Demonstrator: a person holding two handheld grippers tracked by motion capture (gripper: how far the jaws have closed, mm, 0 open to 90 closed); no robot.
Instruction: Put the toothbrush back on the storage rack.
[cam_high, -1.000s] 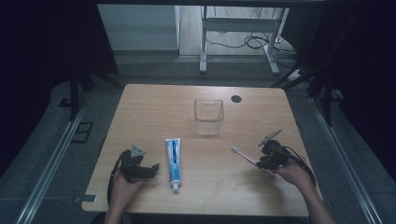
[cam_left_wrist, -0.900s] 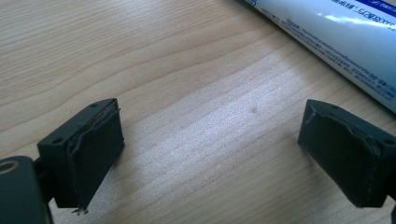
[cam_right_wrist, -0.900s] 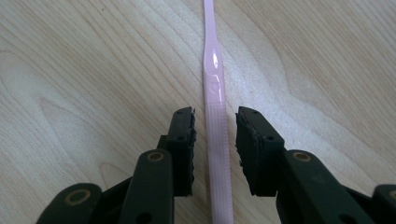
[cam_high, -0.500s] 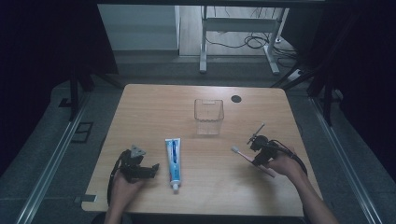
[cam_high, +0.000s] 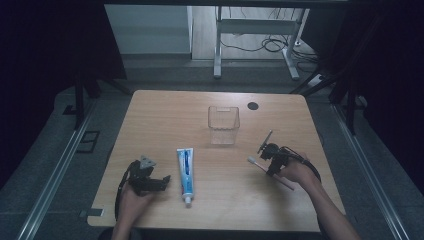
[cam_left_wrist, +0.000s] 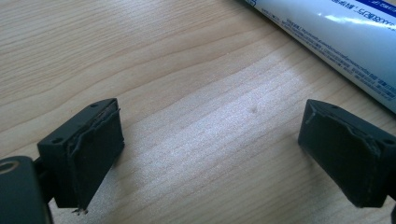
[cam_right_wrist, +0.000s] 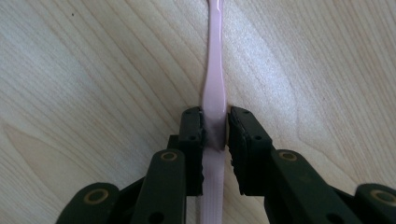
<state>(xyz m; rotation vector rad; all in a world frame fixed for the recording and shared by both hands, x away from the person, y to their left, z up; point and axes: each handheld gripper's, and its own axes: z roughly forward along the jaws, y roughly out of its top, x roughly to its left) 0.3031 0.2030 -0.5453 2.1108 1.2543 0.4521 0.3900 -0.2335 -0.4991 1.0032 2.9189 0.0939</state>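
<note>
A pale wooden surface (cam_high: 165, 120) carries a clear square plastic cup (cam_high: 223, 125) near its middle, a white and blue toothpaste tube (cam_high: 185, 170) lying flat toward the near edge, and a pink plastic toothbrush (cam_right_wrist: 214, 93) at the right. The right gripper (cam_right_wrist: 215, 128) has its jaws closed on the toothbrush handle, which seems to lie on the wood, bristle end pointing toward the tube. The left gripper (cam_left_wrist: 210, 144) rests just left of the tube, jaws spread wide and holding nothing. The toothbrush is grasped but apparently not yet lifted; the cup stands empty. Carrying the brush to the cup likely remains, and the tube is untouched.
</note>
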